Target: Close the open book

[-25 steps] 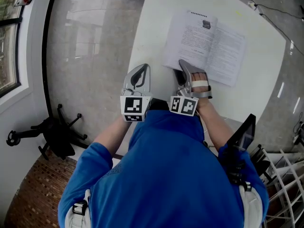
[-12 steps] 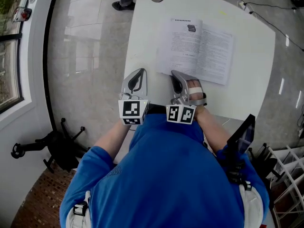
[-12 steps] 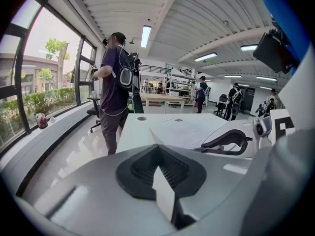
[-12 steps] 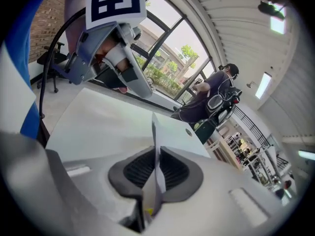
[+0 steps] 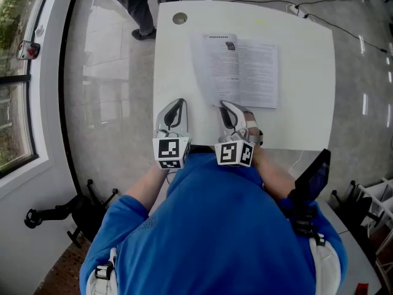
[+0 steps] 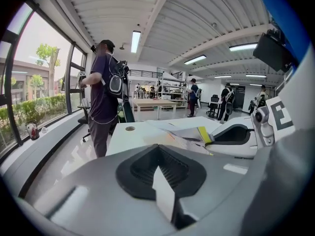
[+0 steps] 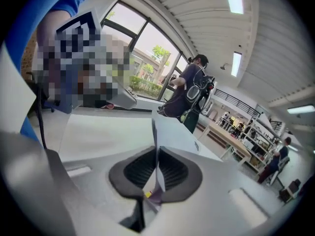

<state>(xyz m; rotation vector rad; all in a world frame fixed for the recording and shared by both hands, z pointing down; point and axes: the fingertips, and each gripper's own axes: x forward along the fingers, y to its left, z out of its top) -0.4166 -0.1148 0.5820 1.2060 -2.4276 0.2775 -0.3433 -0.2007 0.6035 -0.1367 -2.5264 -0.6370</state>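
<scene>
White table (image 5: 307,121), open book (image 5: 242,72) (spine near-to-far)

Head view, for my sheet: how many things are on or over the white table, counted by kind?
open book: 1
grippers: 2, the left gripper and the right gripper, whose jaws have just been closing on a leaf at the open book's near edge
round port in the table: 1
Total: 4

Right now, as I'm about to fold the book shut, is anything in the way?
Nothing visible does. The open book is bare; the right claw has just closed on its near edge, the left claw sits off to its left.
</scene>
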